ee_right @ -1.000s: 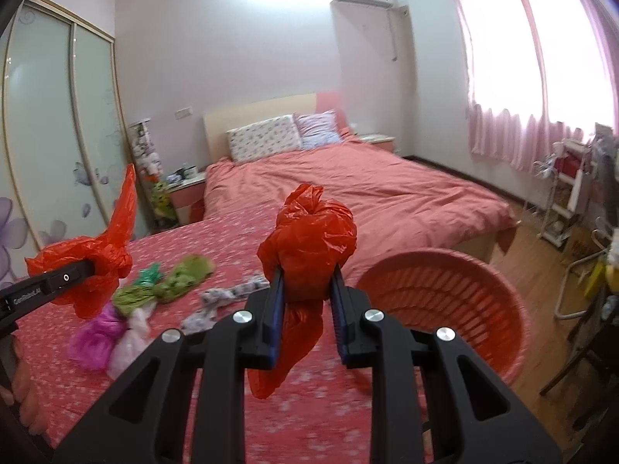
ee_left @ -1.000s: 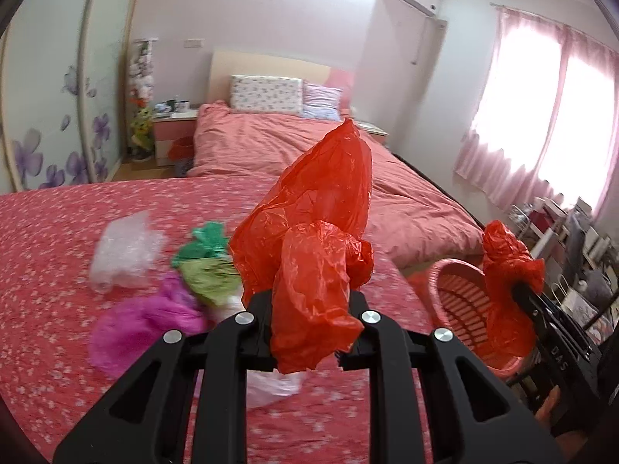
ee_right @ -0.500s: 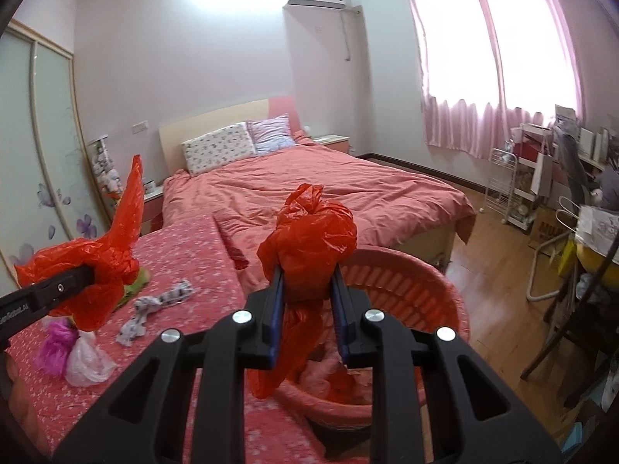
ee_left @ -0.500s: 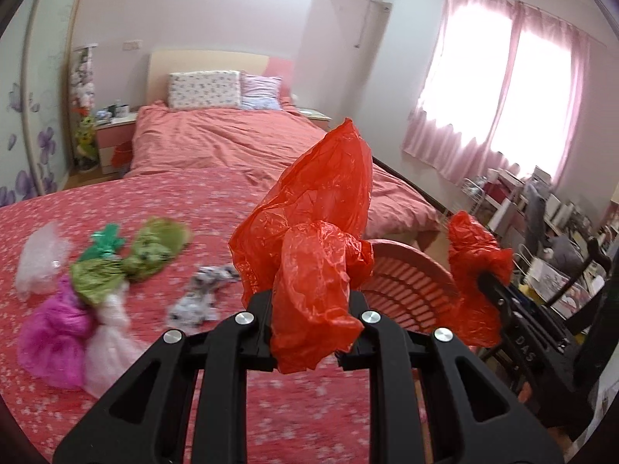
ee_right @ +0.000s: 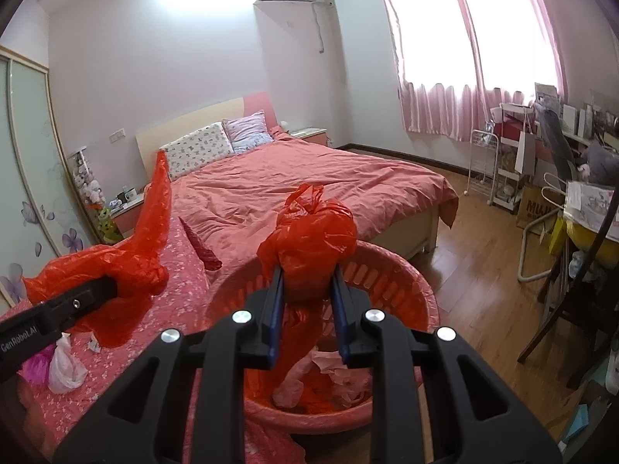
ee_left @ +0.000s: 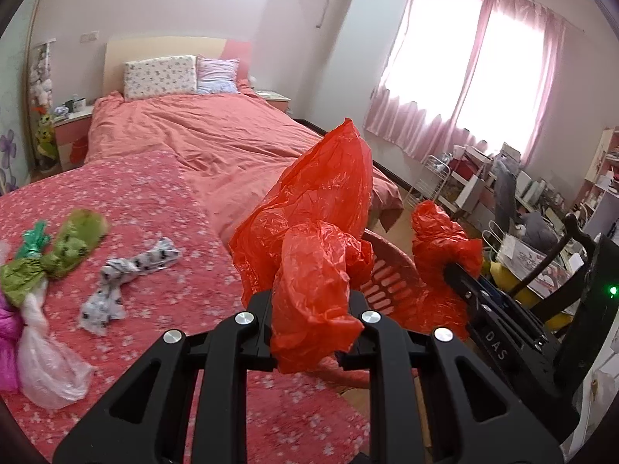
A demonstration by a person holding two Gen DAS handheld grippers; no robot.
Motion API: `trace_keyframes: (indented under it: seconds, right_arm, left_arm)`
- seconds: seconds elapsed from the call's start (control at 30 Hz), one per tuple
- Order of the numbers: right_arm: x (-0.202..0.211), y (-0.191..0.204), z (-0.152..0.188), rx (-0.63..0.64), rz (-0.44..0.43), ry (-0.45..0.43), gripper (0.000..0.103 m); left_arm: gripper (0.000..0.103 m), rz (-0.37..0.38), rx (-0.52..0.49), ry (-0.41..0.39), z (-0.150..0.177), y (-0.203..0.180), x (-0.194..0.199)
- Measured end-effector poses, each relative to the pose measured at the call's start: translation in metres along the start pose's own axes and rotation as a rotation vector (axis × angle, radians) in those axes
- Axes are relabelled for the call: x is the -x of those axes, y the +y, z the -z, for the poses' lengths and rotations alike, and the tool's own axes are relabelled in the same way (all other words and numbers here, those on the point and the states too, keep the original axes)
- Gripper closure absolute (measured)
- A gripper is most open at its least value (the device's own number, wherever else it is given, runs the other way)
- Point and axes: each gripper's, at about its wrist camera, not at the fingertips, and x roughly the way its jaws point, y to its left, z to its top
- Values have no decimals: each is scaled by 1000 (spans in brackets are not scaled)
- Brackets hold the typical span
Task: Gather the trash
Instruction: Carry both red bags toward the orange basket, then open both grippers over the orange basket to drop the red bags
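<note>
Pink bedding (ee_left: 127,208) with a flower print is stretching out under my left gripper (ee_left: 309,309), and a salmon bed is running back to the pillows; a window with pink curtains is glowing on the right. My left gripper's fingers are pinching tight on a crumpled red bag (ee_left: 317,232), holding it up near the rim of the pink basket (ee_right: 390,270); my right gripper (ee_right: 305,290) is clamping a second red bag (ee_right: 309,236) directly over that basket, jaws narrowed onto the plastic. Some pale and red scraps are already lying at the basket's bottom, so I am judging the collecting as partly done; two bags are waiting to be dropped, and a green bag (ee_left: 58,247), a patterned rag (ee_left: 127,274), a clear bag (ee_left: 46,363) and a magenta bag (ee_left: 7,332) are still lying on the bedding. Compared with a second ago, both grippers are swinging rightward off the bedding; the basket is now sitting beneath my right one rather than off to the side, and the leftover pile is sliding towards the left edge of view.
</note>
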Motion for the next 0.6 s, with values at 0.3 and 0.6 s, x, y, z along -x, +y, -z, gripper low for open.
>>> trace_keyframes:
  seconds: [0.3,0.6]
  right_arm:
    - [-18,-25,0,-53,-5,19,80]
    - [-35,-37,-5,-85,-19,34,72]
  left_arm:
    - [83,40,-20,54,2,-19,-30]
    - [70,38,-27,108,4,-28,-56]
